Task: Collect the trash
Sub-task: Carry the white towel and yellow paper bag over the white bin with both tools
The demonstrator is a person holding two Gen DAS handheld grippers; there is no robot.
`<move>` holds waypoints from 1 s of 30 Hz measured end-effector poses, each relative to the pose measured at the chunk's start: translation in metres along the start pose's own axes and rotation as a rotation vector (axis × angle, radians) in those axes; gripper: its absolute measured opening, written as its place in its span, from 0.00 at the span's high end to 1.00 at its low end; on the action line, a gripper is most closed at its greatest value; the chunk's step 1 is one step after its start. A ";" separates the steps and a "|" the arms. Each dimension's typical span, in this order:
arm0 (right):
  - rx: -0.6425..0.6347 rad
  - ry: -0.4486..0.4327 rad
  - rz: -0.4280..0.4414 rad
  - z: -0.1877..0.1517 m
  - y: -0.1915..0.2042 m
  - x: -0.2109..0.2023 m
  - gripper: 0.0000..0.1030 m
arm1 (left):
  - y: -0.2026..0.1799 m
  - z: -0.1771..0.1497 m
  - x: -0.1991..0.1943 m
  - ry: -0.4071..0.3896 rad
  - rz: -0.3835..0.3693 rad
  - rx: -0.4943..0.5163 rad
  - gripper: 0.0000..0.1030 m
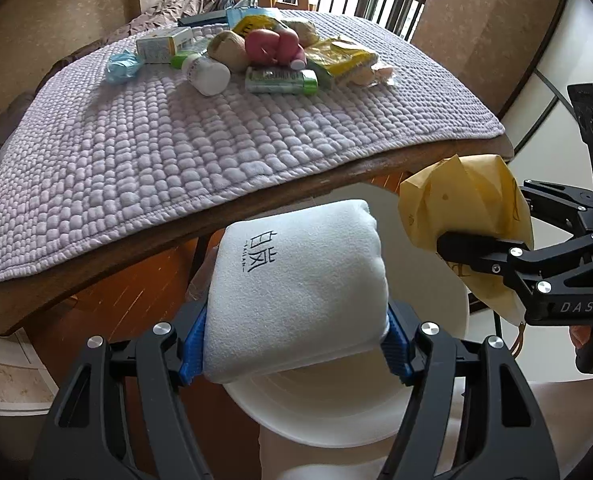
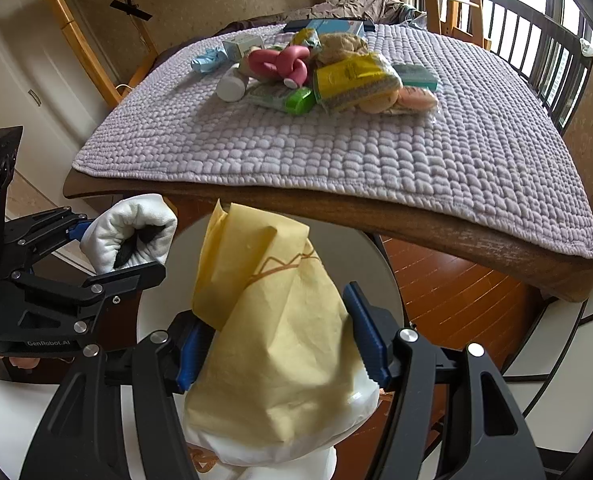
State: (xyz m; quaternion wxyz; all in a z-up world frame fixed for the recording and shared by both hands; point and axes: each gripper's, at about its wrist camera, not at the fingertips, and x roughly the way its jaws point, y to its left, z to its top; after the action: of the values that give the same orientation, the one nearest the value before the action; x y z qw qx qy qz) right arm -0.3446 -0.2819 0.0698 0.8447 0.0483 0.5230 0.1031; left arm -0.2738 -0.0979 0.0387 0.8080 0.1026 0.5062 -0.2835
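While the white rolled cloth [image 1: 296,288] sits squeezed between the blue pads [image 1: 194,344] of the left claw [image 1: 296,344], the crumpled yellow paper bag [image 2: 272,344] is pinched the same way in the right claw [image 2: 280,344]. Both claws are closed on their things and point down. Under them is a round white bin [image 1: 328,404] (you can see only part of its rim). The cloth has dark letters on top, and from the right claw's side it looks like a rolled-up tube [image 2: 132,232]. Seen from the left claw, the paper bag [image 1: 468,216] hangs off to the right. Farther ahead of both claws is a wooden table [image 2: 456,224] with a bumpy purple mat [image 2: 336,148]. At the far end of the mat is a pile of trash [image 2: 320,72]: a pink thing, a white bottle [image 1: 206,74], a blue wrapper [image 1: 122,66], yellow packets and small boxes.
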 end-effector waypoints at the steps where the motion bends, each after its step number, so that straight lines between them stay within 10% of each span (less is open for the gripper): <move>1: 0.001 0.002 0.000 0.000 -0.001 0.001 0.40 | 0.000 -0.001 0.001 0.004 0.000 0.002 0.32; 30: 0.050 0.077 0.015 -0.010 -0.002 0.043 0.40 | -0.007 -0.008 0.042 0.094 -0.004 0.027 0.32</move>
State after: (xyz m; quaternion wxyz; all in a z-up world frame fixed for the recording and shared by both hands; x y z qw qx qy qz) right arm -0.3347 -0.2747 0.0269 0.8216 0.0695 0.5573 0.0980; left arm -0.2701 -0.1144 -0.0012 0.7814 0.1259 0.5398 -0.2868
